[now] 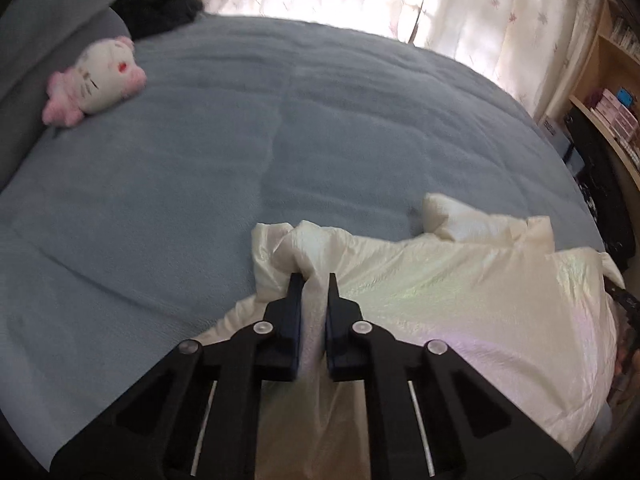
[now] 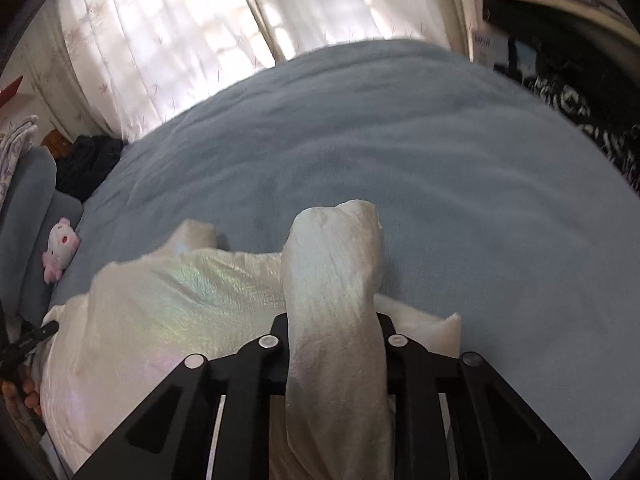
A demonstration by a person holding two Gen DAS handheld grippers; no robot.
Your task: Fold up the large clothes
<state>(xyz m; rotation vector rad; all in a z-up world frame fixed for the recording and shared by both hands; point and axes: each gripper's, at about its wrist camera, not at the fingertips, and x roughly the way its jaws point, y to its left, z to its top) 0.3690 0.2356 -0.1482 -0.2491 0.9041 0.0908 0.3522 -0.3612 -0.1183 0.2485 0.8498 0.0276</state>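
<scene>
- Pearly white, shimmering jacket (image 1: 460, 292) lies crumpled on the near edge of the blue bedspread (image 1: 200, 168).
- Left gripper (image 1: 313, 280) has its jaws clamped on a bunched fold at the garment's left side.
- Right gripper (image 2: 334, 322) is closed around a thick puffy roll of the same jacket, which rises between the fingers.
- Pink-and-white plush toy (image 1: 96, 80) sits well apart, by the grey pillow (image 1: 36, 92).
- Sheer curtains (image 2: 168, 32) hang behind the bed.

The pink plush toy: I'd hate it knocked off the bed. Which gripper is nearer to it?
Left. The left gripper, shut on the white garment, sits on the side of the pink plush toy; the right gripper grips the garment's far side.
</scene>
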